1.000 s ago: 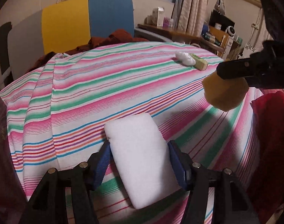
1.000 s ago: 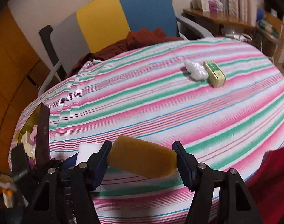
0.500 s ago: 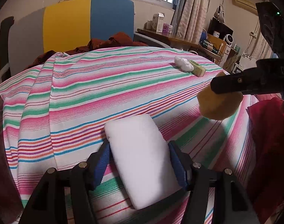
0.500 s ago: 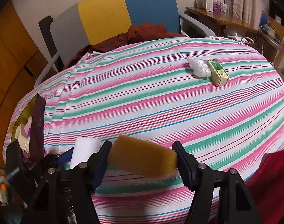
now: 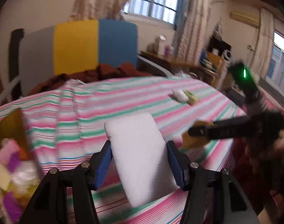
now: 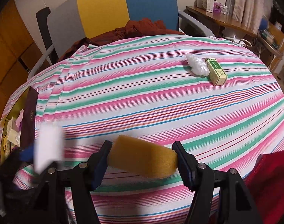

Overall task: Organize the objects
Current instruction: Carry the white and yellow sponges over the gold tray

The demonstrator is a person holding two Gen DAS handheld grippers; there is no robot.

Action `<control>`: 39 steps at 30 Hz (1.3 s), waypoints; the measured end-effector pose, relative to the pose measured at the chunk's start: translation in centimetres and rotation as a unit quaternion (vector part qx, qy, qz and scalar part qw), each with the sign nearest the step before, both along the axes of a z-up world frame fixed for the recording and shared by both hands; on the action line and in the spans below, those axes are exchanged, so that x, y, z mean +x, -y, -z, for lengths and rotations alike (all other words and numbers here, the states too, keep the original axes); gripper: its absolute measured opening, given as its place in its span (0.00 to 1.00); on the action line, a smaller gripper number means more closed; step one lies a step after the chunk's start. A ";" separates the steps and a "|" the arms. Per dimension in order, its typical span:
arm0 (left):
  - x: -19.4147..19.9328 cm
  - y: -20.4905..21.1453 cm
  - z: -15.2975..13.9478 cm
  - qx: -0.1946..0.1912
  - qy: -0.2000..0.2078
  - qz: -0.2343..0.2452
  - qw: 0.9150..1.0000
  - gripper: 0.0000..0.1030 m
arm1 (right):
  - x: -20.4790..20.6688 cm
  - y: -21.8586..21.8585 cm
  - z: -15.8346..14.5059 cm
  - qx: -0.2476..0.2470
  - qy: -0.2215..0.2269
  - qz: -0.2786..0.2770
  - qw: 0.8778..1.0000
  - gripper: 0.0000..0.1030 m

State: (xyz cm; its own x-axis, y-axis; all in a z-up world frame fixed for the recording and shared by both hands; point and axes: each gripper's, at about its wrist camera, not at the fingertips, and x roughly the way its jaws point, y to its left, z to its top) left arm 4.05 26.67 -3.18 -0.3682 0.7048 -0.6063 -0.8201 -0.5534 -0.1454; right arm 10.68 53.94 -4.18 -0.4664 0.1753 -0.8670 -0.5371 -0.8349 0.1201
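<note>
Left tool (image 5: 139, 164) tilted down – gripping white sponge (image 5: 140, 160) (blurred), right tool (image 6: 142, 163) clamping yellow sponge (image 6: 143, 158)

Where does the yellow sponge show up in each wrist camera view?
Left wrist: yellow sponge at right of centre, gripped by the right gripper.
Right wrist: yellow sponge at bottom centre, between the gripper's pads.
Shared landmark: green box on the striped cloth.

Porous yellow sponge (image 6: 143, 161), matt white foam block (image 5: 140, 158), striped woven tablecloth (image 6: 142, 93)
</note>
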 end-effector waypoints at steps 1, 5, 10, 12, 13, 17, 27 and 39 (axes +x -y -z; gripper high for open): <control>-0.4 0.9 -0.5 0.004 0.001 -0.012 1.000 0.57 | -0.1 0.1 0.0 0.003 0.003 -0.002 1.000 0.66; -2.4 5.7 -2.2 0.019 0.004 -0.074 0.997 0.57 | -0.4 0.8 0.0 0.005 0.004 -0.010 1.000 0.66; -6.1 12.8 -3.3 0.031 0.009 -0.173 0.984 0.57 | -3.0 4.4 -0.3 -0.025 -0.018 -0.059 0.998 0.66; -7.5 15.4 -3.5 0.034 0.012 -0.207 0.978 0.57 | -4.4 6.9 -1.1 -0.029 -0.035 -0.098 0.994 0.66; -8.4 17.0 -3.4 0.037 0.017 -0.227 0.973 0.57 | -5.5 8.6 -1.8 -0.028 -0.046 -0.126 0.991 0.66; -11.4 21.5 -2.8 0.041 0.039 -0.285 0.957 0.57 | -8.8 15.2 -4.0 -0.030 -0.079 -0.226 0.970 0.66; -16.3 25.6 -2.7 0.083 0.097 -0.309 0.942 0.58 | -14.3 27.5 -2.9 -0.053 -0.069 -0.361 0.929 0.66; -20.3 20.2 -2.0 0.083 0.143 -0.260 0.951 0.61 | -16.1 29.9 0.5 -0.042 -0.046 -0.376 0.924 0.83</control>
